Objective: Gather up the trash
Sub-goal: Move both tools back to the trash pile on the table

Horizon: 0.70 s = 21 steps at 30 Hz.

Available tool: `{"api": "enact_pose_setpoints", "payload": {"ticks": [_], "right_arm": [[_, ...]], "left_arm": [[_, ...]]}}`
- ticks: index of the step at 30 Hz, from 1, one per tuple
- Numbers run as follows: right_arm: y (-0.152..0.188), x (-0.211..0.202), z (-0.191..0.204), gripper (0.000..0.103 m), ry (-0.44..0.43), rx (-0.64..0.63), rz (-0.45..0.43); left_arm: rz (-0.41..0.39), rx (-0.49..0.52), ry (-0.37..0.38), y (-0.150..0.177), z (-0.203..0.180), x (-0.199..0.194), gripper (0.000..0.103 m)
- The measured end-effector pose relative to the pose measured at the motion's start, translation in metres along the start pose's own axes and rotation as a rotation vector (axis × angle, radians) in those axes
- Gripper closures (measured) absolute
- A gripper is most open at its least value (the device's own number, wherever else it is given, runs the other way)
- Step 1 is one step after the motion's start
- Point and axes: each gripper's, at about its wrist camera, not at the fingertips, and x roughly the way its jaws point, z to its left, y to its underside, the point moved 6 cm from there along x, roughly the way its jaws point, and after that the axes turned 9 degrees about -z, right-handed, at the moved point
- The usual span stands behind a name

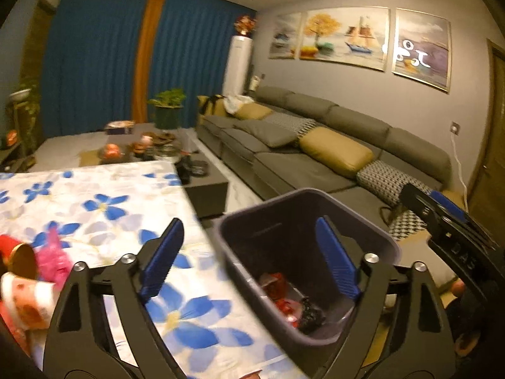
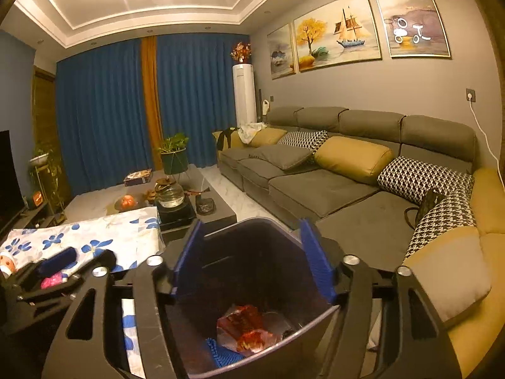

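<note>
A dark bin [image 1: 303, 193] stands off the right edge of the floral-cloth table [image 1: 94, 195]. A red wrapper [image 1: 277, 287] and a black scrap [image 1: 311, 311] lie in it. My left gripper [image 1: 249, 221] is open wide, one finger over the table and one over the bin, with nothing between them. My right gripper [image 2: 251, 222] hangs open above the bin [image 2: 252, 281], over a red-orange wrapper [image 2: 246, 328] and a blue piece [image 2: 221, 355] lying at the bottom. On the table's left lie a red-and-gold cup [image 1: 19, 257], a pink scrap [image 1: 53, 260] and a white-and-red cup [image 1: 25, 300].
A grey sectional sofa [image 2: 315, 189] with yellow and houndstooth cushions runs along the right wall. A dark coffee table [image 2: 176, 195] with a glass bowl and clutter stands beyond the floral table. Blue curtains, a potted plant [image 2: 173, 154] and a white tower unit fill the back.
</note>
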Motion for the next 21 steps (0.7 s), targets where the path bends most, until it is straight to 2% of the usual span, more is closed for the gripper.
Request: {"api": "enact_pose_setpoints", "payload": {"ticks": [4, 11, 16, 21], "right_arm": [[0.0, -0.02, 0.01, 0.022, -0.007, -0.009, -0.022], [0.012, -0.048, 0.048, 0.021, -0.08, -0.018, -0.003], [0.028, -0.065, 0.088, 0.021, -0.169, -0.022, 0.038], [0.05, -0.087, 0.149, 0.021, -0.291, -0.063, 0.075]], "left_arm": [[-0.017, -0.017, -0.094, -0.001, 0.024, -0.029, 0.014], [-0.041, -0.029, -0.267, 0.005, 0.082, -0.093, 0.014], [-0.055, -0.047, -0.361, 0.014, 0.129, -0.143, 0.014], [-0.084, -0.06, -0.485, 0.019, 0.18, -0.202, 0.014]]}}
